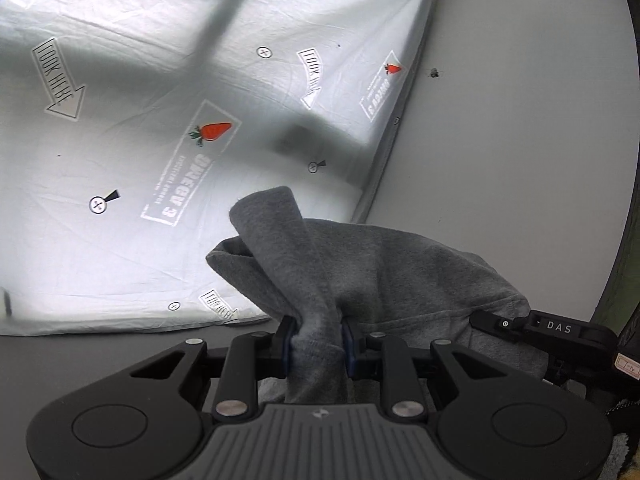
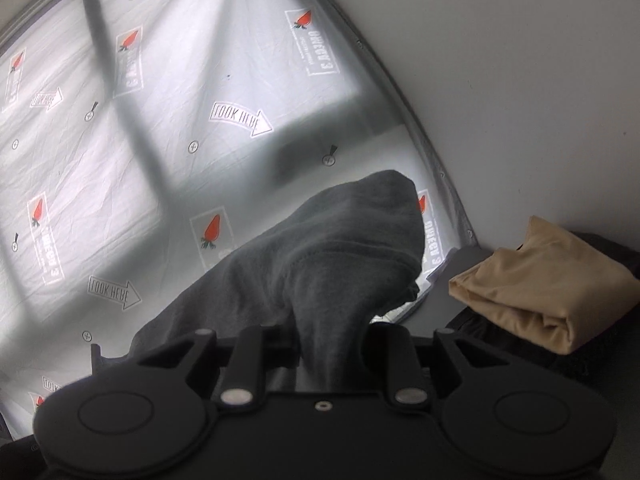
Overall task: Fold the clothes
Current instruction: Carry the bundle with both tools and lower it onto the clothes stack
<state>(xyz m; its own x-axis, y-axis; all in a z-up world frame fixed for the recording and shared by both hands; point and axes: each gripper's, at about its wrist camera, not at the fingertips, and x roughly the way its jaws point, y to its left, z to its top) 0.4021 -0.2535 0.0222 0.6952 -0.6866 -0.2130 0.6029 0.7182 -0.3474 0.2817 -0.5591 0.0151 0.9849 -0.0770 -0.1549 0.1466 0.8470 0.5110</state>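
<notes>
Left tool (image 1: 318,346): clenched on a bunched fold of the grey garment (image 1: 360,272). Both blue finger pads (image 1: 287,344) press against the fabric from either side, and the cloth rises in a peak above them. The rest of the garment drapes to the right, where it reaches the black body of the right tool (image 1: 560,332), marked "DAS".

Right tool (image 2: 332,344): clamped on another bunch of the same grey garment (image 2: 340,248). The fabric stands up between the fingers and hangs down to the left of the tool. The finger pads are hidden by the cloth.

Behind the garment in both views hangs a pale printed sheet (image 1: 140,120) bearing carrot logos and "LOOK HERE" arrows, crossed by bar-shaped shadows. A plain wall (image 1: 520,140) adjoins the sheet on the right.

In the right wrist view, a folded tan cloth (image 2: 548,284) lies on a dark pile (image 2: 600,240) to the right, apart from the grey garment.
</notes>
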